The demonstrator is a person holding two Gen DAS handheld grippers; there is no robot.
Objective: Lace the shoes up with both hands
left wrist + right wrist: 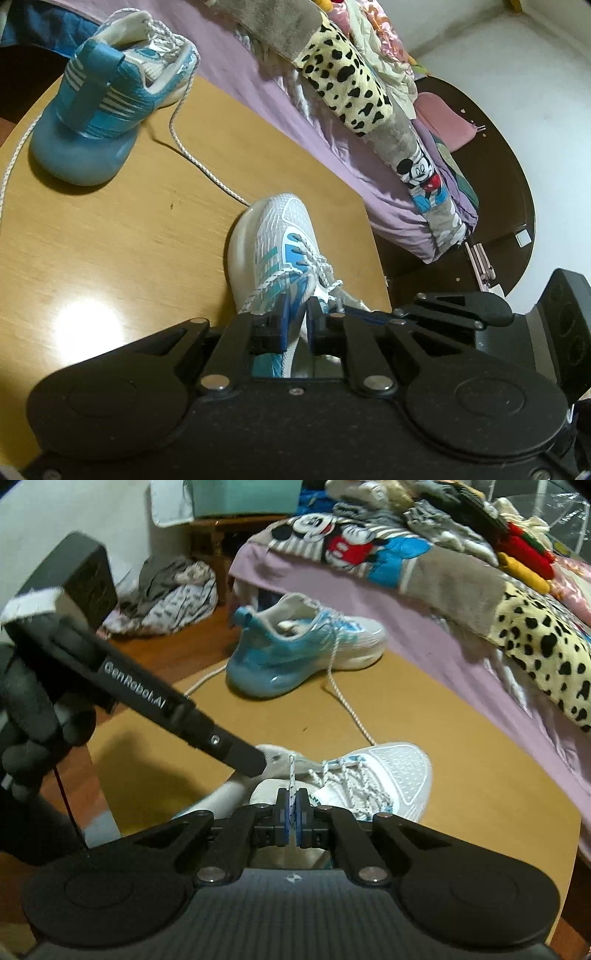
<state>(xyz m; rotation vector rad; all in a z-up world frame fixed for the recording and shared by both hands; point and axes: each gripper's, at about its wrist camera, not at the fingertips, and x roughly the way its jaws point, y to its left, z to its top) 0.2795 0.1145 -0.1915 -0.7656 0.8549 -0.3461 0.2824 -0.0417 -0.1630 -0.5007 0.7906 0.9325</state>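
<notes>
Between the blue pads of the right gripper (291, 812) we see a white speckled lace end (291, 771), pinched tight and standing up past the tips (held taut, we judge, so it can be threaded or crossed). Just beyond it sits the near shoe (369, 779), white with blue trim, toe pointing away, laces already criss-crossed over the tongue. From the left, the left gripper (255, 764) reaches in at the shoe's collar, carried by a black-gloved hand (29, 716). Its own view shows the jaws nearly closed over the shoe's tongue area (295, 314); a lace runs close by, but we cannot tell whether the pads actually have hold of it. We judge it is there to steady the shoe or catch the other lace end.

Further out on the tan table (461, 757) stands the second shoe (295, 646), blue-heeled, with a loose lace (347, 709) trailing toward the near shoe's toe. That slack cord could snag under a moving gripper. Behind the table edge runs a bed with a purple sheet (443, 635), heaped with patterned clothes (535, 642); a clothes pile (173, 590) lies on the floor.
</notes>
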